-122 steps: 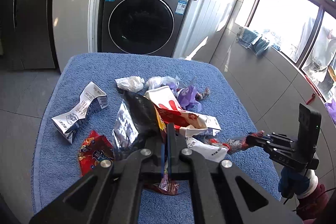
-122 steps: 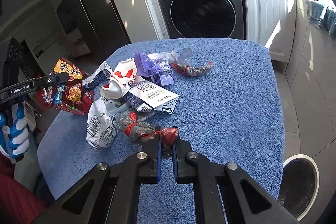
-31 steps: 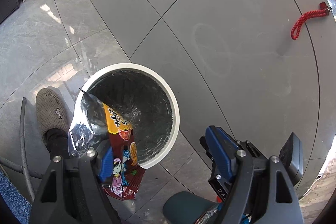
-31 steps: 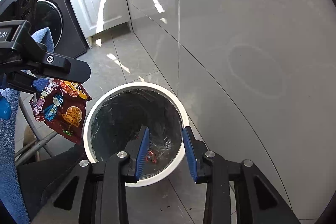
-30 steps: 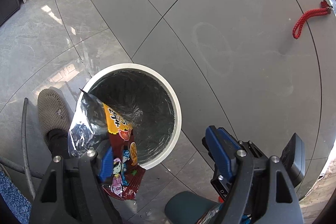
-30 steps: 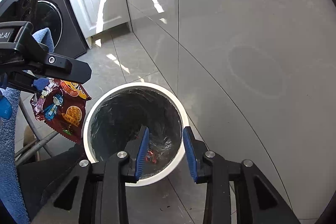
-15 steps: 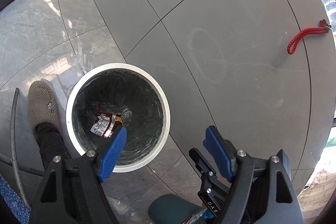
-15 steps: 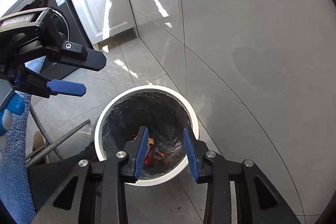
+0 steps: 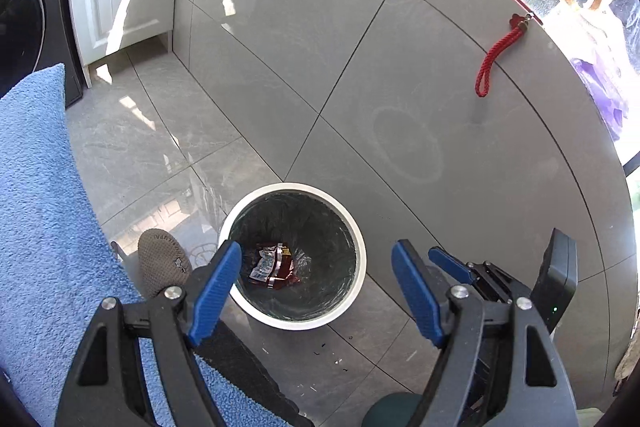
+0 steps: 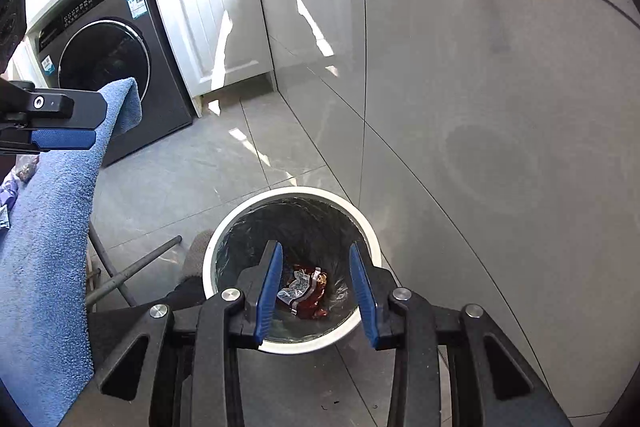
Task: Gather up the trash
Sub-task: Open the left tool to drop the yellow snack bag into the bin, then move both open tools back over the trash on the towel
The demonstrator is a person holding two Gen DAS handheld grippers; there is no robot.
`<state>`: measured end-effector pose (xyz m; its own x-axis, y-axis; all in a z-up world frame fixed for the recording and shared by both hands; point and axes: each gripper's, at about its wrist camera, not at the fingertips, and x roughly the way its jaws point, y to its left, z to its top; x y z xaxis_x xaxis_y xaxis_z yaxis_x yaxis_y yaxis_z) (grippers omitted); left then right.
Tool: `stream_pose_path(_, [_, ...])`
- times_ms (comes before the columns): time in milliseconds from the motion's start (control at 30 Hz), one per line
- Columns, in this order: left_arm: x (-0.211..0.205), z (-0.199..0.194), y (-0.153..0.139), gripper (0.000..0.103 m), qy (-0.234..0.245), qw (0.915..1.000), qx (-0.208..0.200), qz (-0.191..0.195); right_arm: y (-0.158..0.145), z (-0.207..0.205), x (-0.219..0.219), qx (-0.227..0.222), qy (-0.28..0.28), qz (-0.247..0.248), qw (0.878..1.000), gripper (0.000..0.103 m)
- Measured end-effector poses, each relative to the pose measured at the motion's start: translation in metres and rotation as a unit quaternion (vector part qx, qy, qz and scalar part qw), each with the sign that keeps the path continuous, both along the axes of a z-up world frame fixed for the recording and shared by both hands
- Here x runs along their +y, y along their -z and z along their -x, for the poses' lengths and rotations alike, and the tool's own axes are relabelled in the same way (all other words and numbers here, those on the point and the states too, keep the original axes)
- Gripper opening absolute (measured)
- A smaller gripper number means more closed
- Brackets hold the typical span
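Note:
A white-rimmed bin with a dark liner stands on the grey floor. A red and silver snack wrapper lies crumpled at its bottom. My left gripper hangs above the bin, open wide with nothing between its blue pads. In the right wrist view the bin sits straight below my right gripper, which is open and empty, and the wrapper shows between its fingers. The left gripper reaches in from the left edge there. The right gripper shows at the lower right of the left wrist view.
The blue towel-covered table runs along the left, with a little trash on it. Its metal legs and a person's grey slipper are beside the bin. A washing machine stands behind. A red cord hangs on the tiled wall.
The snack wrapper that hung from my left gripper's pad has dropped into the bin. Both grippers have since risen, the left one more, bringing the table and wall into view.

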<state>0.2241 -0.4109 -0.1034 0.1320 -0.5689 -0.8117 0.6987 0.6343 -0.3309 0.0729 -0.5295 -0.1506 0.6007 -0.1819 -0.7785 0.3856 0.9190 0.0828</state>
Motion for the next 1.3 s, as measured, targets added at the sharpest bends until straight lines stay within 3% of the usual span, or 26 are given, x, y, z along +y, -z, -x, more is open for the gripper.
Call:
stream_pose_path(133, [0.055,0.013,-0.037,0.077,-0.017,0.9989,-0.043,0.01,-0.027,0.0,0.022,-0.02,-0.018,0.017,0.999,0.033])
stream_pose_path(400, [0.199,0.014,-0.084,0.077,-0.108,0.9914,-0.065,0.035,-0.081,-0.001,0.081,-0.066,-0.07,0.048,0.994,0.033])
stream_pose_path(700, [0.358,0.015,-0.104,0.077,-0.233,0.9686,-0.064,0.057,-0.123,-0.014,0.16,-0.103,-0.169,0.058,0.979,0.033])
stream_pose_path(833, [0.41,0.003,-0.097,0.077,-0.291,0.9546,-0.034,0.057,-0.129,-0.033,0.193,-0.105,-0.223,0.049,0.968,0.035])
stream_pose_path(1000, [0.443,-0.018,-0.073,0.077,-0.336,0.9407,0.018,0.047,-0.121,-0.064,0.231,-0.091,-0.308,0.016,0.947,0.035])
stream_pose_path(1300, [0.448,-0.066,-0.021,0.077,-0.389,0.9143,0.109,0.029,-0.098,-0.123,0.273,-0.054,-0.441,-0.017,0.896,0.041])
